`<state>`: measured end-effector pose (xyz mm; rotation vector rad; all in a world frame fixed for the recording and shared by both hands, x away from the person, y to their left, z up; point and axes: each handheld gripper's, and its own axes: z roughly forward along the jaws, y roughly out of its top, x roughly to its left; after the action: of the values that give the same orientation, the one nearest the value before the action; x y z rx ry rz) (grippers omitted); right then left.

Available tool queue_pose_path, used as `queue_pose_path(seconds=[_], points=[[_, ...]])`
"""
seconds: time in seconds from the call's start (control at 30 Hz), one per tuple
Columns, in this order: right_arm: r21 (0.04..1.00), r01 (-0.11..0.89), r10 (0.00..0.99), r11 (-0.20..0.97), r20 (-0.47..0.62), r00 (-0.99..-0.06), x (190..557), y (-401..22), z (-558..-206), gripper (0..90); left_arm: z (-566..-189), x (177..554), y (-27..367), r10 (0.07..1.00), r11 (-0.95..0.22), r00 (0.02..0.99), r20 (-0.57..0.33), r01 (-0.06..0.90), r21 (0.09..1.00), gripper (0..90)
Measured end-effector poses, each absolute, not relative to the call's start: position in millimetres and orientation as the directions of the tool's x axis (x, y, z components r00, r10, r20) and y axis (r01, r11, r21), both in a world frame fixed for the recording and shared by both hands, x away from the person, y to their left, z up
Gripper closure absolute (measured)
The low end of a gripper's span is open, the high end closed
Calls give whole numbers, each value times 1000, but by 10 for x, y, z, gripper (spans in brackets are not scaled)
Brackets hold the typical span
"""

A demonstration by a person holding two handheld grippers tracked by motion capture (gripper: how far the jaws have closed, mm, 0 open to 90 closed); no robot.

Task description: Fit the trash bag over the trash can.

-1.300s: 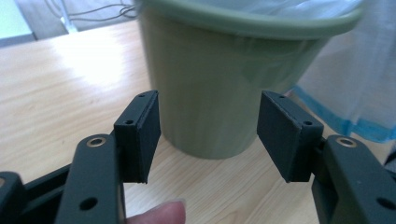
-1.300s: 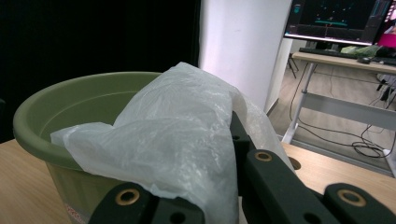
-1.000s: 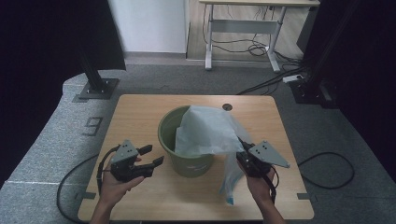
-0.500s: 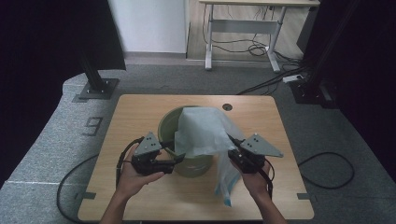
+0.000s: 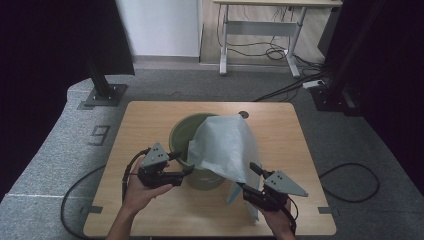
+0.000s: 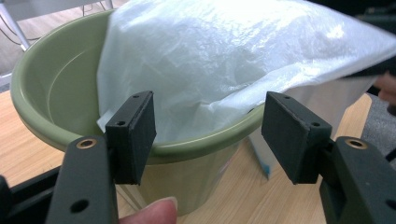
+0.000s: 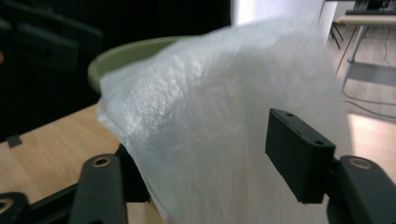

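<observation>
Bag drapes over the right half of the green bin at centre frame, its tail hanging down the bin's lower-right side toward the counter. Nearest, at lower right, the right gripper has just been opening; its jaws stand wide with film between them, unpressed. At lower left, the left gripper is also wide, straddling the bin's near rim by the bag's edge. The bag's mouth is hidden.

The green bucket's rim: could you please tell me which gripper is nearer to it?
Left. The left gripper sits open right at the green bucket rim; the right gripper is off its side, by the draped plastic bag.
</observation>
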<state>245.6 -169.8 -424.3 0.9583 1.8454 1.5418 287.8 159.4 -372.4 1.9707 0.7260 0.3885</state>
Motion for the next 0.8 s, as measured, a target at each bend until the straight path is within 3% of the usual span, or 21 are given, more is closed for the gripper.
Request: queue_pose_path(seconds=[0.5, 0.67, 0.7, 0.8], points=[[953, 290, 859, 94, 70, -508, 2635, -1599, -4791, 313, -3745, 2892, 1596, 641, -355, 766, -37, 338, 872, 350], [957, 276, 858, 91, 65, -509, 2669, -1565, -4845, 476, -3757, 2890, 1590, 640, -360, 768, -34, 340, 869, 350], [959, 268, 860, 92, 59, -507, 2689, -1569, -4834, 607, -3759, 2888, 1588, 639, -361, 769, -34, 338, 869, 351], [963, 255, 864, 83, 57, -499, 2711, -1607, -4783, 796, -3760, 2882, 1582, 634, -366, 773, -30, 334, 869, 355]])
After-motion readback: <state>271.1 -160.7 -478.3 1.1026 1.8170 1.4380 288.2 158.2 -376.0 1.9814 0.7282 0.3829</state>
